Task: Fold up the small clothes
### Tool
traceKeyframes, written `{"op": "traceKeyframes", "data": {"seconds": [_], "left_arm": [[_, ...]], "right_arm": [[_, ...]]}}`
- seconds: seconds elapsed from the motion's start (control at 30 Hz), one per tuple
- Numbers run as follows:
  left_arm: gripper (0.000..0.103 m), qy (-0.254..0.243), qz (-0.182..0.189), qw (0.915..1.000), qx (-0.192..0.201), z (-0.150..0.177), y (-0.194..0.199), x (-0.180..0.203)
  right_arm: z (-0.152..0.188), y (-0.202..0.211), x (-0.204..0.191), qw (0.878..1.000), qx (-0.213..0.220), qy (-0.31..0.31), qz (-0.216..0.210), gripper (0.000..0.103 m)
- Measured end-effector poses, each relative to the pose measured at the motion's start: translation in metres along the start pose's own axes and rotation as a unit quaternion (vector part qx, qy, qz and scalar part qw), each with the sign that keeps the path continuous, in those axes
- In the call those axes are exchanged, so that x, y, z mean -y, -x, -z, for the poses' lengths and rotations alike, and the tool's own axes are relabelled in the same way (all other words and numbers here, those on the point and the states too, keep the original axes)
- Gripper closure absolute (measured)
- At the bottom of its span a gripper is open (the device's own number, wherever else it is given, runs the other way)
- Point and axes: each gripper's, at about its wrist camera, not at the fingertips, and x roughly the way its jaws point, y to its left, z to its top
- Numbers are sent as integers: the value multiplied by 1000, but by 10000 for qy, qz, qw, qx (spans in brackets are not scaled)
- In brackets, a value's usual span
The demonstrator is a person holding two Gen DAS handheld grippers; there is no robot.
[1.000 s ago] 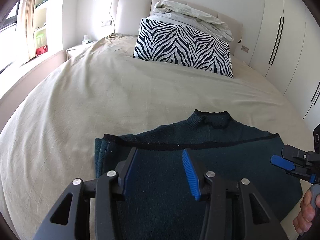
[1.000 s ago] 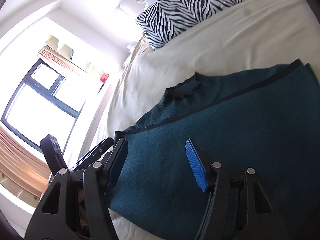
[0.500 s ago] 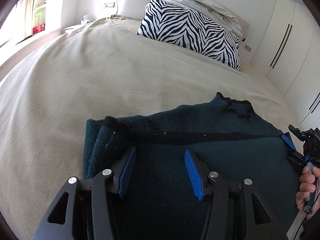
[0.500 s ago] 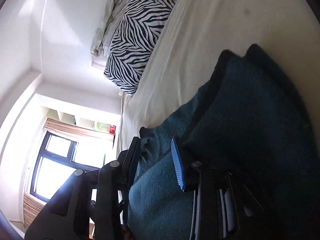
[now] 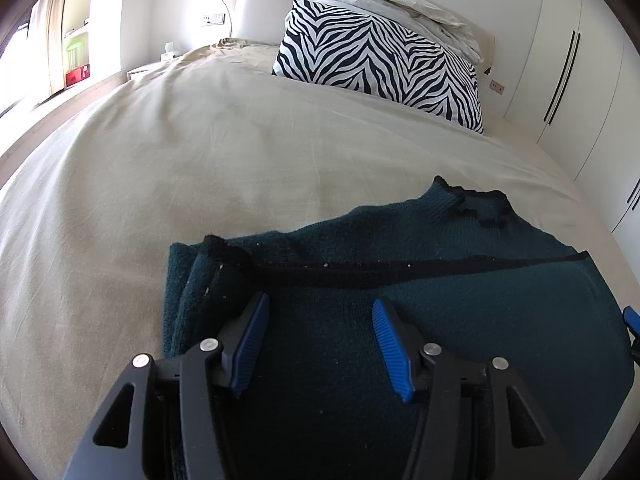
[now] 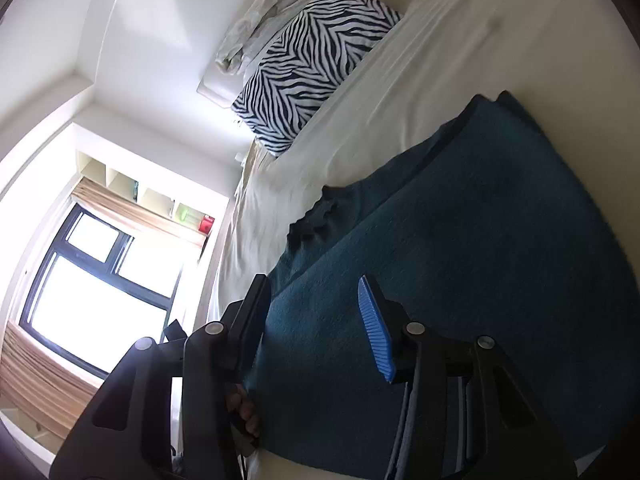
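**Inspector:** State of the tools?

**Assistant:** The left gripper (image 5: 316, 334) has its blue-padded fingers spread, with nothing between them. The right gripper (image 6: 316, 316) is likewise spread wide and empty. Both hang just above the cloth; contact cannot be confirmed.

**Inspector:** Location of the garment?

**Assistant:** The dark teal knitted sweater with black trim (image 5: 440, 320) lies flat on the beige bedsheet (image 5: 200, 160), directly beneath and ahead of the left tool. Its black-edged collar (image 5: 476, 204) sits ahead and to the right of the left fingers. From the right tool, the same knit (image 6: 480, 280) fills the area ahead and below.

**Inspector:** Progress?

**Assistant:** One fold appears done: a black-trimmed edge (image 5: 400, 270) runs straight across the body just ahead of the left tool, short of the collar, and stacked layers show at the edge to its left. I judge the work roughly halfway; a further fold across the width seems outstanding.

**Inspector:** Surroundings?

**Assistant:** A zebra-striped pillow (image 5: 380, 60) rests far ahead, well apart from the garment.
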Motion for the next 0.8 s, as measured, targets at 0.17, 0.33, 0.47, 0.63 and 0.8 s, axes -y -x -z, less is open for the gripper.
{"op": "traceKeyframes", "data": {"seconds": [0.17,0.33,0.47,0.63,0.8], "left_arm": [[47,0,3,10000,9,0,0,-1],[47,73,104,9999,8,0,2,-4],[47,366,248,9988,-193,-3,21,-8],[49,461,837,9954,-101,23,87,27],[49,298,1418,9888,-343,58,98,83]], "right_arm": [[66,-69,-36,9907,-1282,300,-337,51],[84,-77,-13,9887,-1457,346,-61,68],[51,-31,27,9976,-618,-56,319,72],[29,37,68,9918,454,-788,900,69],[52,34,40,9962,256,-796,262,59]]}}
